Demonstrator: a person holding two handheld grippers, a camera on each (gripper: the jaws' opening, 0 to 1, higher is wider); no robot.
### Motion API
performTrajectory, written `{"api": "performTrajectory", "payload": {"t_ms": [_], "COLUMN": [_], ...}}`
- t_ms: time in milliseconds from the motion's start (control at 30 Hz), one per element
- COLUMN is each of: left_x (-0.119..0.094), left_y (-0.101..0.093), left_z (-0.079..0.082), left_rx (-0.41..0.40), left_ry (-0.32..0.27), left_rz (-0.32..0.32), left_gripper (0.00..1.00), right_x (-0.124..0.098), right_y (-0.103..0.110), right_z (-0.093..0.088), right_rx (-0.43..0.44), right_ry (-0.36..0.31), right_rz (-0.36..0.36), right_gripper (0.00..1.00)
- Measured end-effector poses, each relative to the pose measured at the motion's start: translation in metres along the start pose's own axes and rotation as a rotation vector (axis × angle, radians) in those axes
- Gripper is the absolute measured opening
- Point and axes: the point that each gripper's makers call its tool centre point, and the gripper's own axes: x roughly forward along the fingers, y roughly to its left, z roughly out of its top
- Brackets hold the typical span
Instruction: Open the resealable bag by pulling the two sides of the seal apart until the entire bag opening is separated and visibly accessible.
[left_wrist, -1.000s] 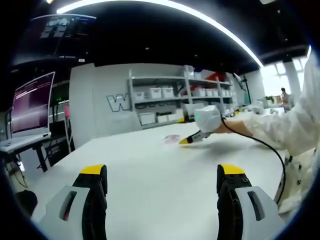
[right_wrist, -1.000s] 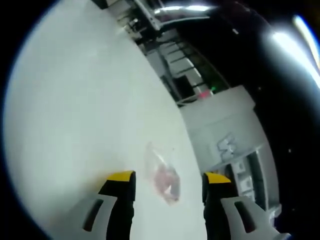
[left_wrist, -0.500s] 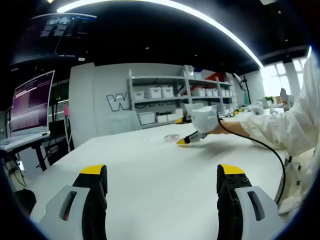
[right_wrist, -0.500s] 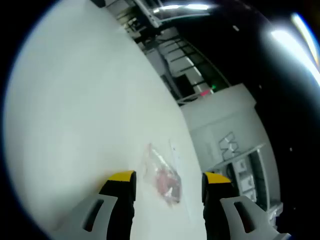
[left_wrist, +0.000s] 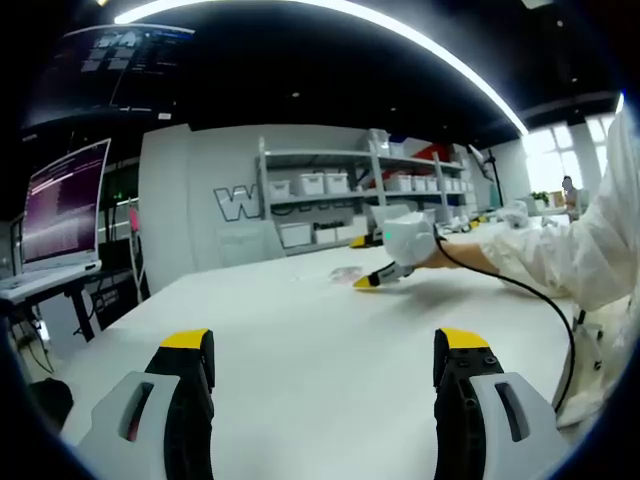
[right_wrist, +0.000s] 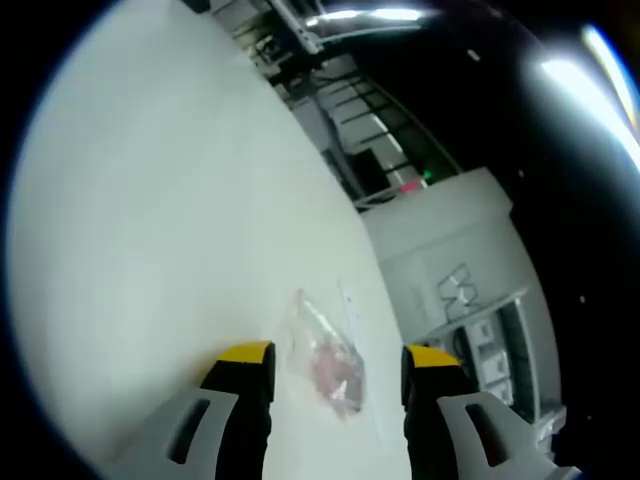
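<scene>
Right hand-held gripper (right_wrist: 335, 362) jaws spread, resealable bag (right_wrist: 322, 355) lying between them.

— Anything you can read from where you hold the tool?
— A big letter "W" (left_wrist: 238, 205) on the grey wall (left_wrist: 190, 200). My monitor's (left_wrist: 64, 205) text is too small to read.

So I've got a big white table (left_wrist: 300, 330) under both cams, plain matte top, no cloth or mat on it. The one thing I can see lying flat on it is a small clear bag (right_wrist: 322, 355) with something pinkish inside. From my left gripper view the bag (left_wrist: 343, 274) sits way over at the far side, kinda tiny there. In the right gripper view it's close, lying flat on the bare white surface.
</scene>
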Motion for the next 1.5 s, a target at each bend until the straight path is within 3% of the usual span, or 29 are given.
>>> {"api": "performTrajectory", "payload": {"t_ms": [600, 667, 733, 833, 1500], "left_x": [0.001, 0.001, 0.0, 0.0, 0.003], "left_y": [0.005, 0.006, 0.007, 0.009, 0.009], "left_z": [-0.005, -0.006, -0.006, -0.006, -0.013], "left_rx": [-0.009, -0.01, -0.011, -0.012, -0.018], "left_ry": [0.007, 0.008, 0.008, 0.008, 0.021], "left_rz": [0.008, 0.01, 0.013, 0.016, 0.015], "left_gripper": [0.9, 0.9, 0.9, 0.9, 0.9], "right_x": [0.007, 0.009, 0.011, 0.014, 0.023], "right_y": [0.0, 0.0, 0.005, 0.004, 0.004], "right_z": [-0.001, -0.001, 0.0, -0.003, -0.005], "right_rx": [-0.009, -0.003, 0.03, 0.006, 0.064], "right_ry": [0.004, -0.006, -0.021, -0.006, -0.042], "right_rz": [-0.012, -0.01, 0.016, 0.003, 0.008], "right_gripper": [0.46, 0.42, 0.32, 0.37, 0.28]}}
